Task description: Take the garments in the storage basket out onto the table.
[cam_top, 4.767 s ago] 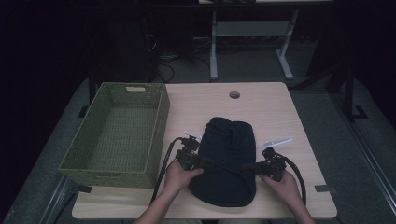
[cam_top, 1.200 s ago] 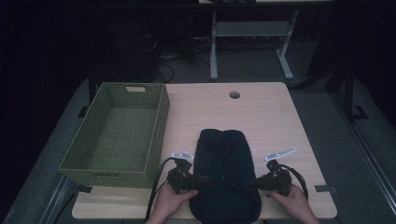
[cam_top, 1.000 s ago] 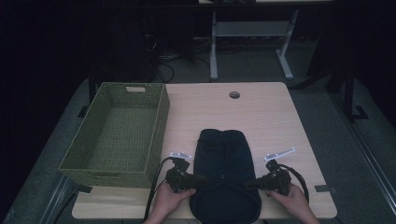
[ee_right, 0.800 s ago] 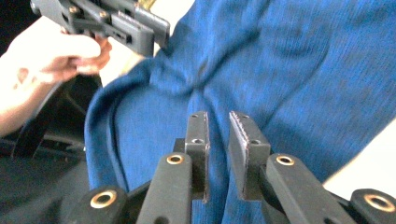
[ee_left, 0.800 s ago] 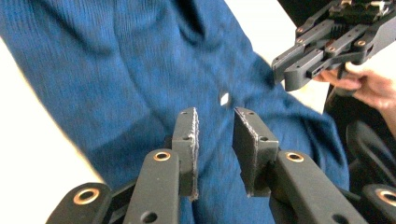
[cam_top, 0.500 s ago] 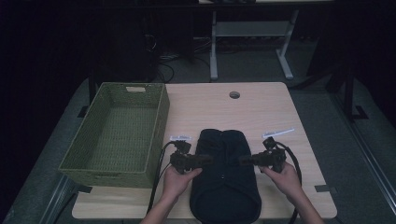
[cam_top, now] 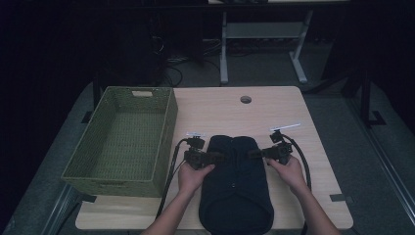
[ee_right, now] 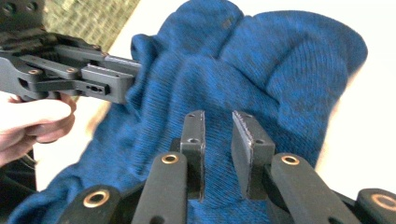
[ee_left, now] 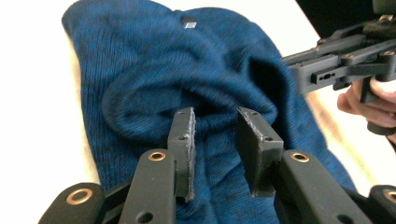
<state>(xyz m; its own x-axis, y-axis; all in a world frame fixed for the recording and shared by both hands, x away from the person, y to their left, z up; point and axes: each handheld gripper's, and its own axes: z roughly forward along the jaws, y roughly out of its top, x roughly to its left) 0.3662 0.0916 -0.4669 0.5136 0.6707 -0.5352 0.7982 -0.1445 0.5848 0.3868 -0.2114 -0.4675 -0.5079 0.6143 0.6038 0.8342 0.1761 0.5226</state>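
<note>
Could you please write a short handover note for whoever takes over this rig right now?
Left gripper: jaws have just been opening, a gap shows between the pads, over a fold of the blue knit garment; nothing pinched.
Right gripper: likewise just opening, poised over the garment's other side, not clamped.
Garment: lies folded on the table at the near edge, between both hands, with wrinkles near its far end.
Green basket: at the table's left, empty.
Done: garment looks folded lengthwise.
Left: probably another fold, then perhaps into the basket.
</note>
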